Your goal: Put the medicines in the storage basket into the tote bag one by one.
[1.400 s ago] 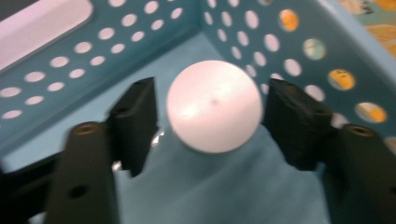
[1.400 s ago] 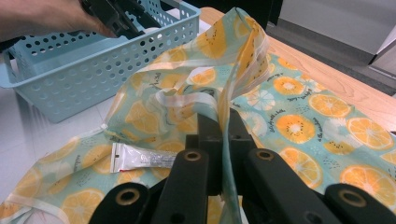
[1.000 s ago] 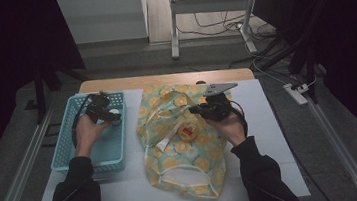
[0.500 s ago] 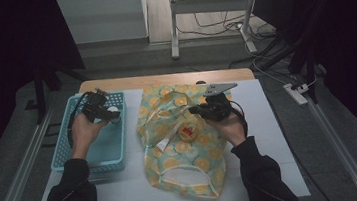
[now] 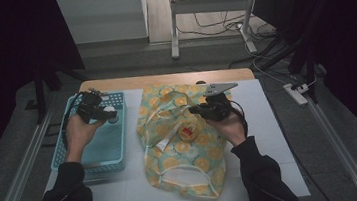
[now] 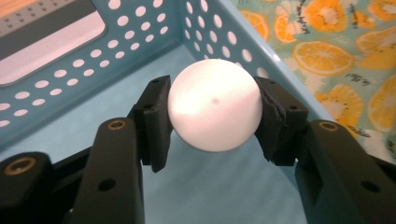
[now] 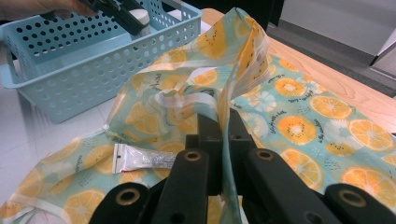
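Since a second ago my left gripper [image 5: 98, 112] has come up out of the basket [image 5: 92, 162] a little and drifted toward its far end, while my right gripper [image 5: 206, 110] has not budged. The left jaws are clamped on a white ball [image 6: 214, 104], pads pressing on its two sides just about at the widest part, with the basket floor below them and the basket wall just beyond the right-hand jaw. The right jaws are pinched tight on the bag's [image 7: 299, 116] edge, the fabric rising in a fold straight up from between them, which props the mouth open; a small white sachet [image 7: 148, 159] lies on the cloth just left of those jaws, and in the high view something small and round with a red mark [image 5: 186, 132] sits in the bag's opening. I judge the step to be carrying the ball across into the bag. To do it well I'd lift until the ball clears the rim, since the wall sits so close to the jaw, then travel level. I'd keep the right grip high and steady, and release only once the ball is low over the opening, as it will roll off otherwise.
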A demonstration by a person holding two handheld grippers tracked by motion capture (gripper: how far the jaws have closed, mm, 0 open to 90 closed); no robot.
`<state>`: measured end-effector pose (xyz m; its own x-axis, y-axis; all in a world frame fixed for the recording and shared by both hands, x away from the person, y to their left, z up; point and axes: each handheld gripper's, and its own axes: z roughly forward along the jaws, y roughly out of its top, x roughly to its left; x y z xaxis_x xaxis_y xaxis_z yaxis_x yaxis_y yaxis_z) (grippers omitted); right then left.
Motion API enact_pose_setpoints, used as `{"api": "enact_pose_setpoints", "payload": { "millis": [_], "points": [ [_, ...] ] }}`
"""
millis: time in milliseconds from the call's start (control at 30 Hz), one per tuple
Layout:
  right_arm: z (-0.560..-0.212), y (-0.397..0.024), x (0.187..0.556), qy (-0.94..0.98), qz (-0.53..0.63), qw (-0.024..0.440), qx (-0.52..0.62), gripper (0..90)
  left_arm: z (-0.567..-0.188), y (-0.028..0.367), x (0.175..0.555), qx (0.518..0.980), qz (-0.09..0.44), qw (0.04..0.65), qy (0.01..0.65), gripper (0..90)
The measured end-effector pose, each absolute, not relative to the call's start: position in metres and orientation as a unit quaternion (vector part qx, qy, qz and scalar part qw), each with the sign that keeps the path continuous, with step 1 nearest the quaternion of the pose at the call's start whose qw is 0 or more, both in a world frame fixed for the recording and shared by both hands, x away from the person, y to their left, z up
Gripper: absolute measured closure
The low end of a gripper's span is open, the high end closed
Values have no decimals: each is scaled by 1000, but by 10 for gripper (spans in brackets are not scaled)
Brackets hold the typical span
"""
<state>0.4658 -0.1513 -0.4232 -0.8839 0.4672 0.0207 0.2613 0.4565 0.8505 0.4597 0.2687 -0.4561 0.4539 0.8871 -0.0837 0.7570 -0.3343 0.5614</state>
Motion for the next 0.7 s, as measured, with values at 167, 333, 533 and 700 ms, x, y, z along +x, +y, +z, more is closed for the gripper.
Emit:
{"api": "enact_pose_setpoints", "payload": {
  "millis": [167, 333, 533, 700],
  "points": [
    [-424, -152, 466, 846, 475, 108, 216, 893, -450, 269, 455, 809, 117, 278, 504, 505],
    [-423, -151, 465, 847, 475, 108, 215, 893, -445, 267, 450, 814, 117, 277, 497, 504],
    [-423, -151, 465, 846, 475, 108, 215, 893, -438, 264, 445, 817, 120, 281, 488, 505],
    [-422, -151, 464, 846, 476, 108, 213, 893, -432, 262, 441, 818, 123, 285, 484, 504]
  ]
}}
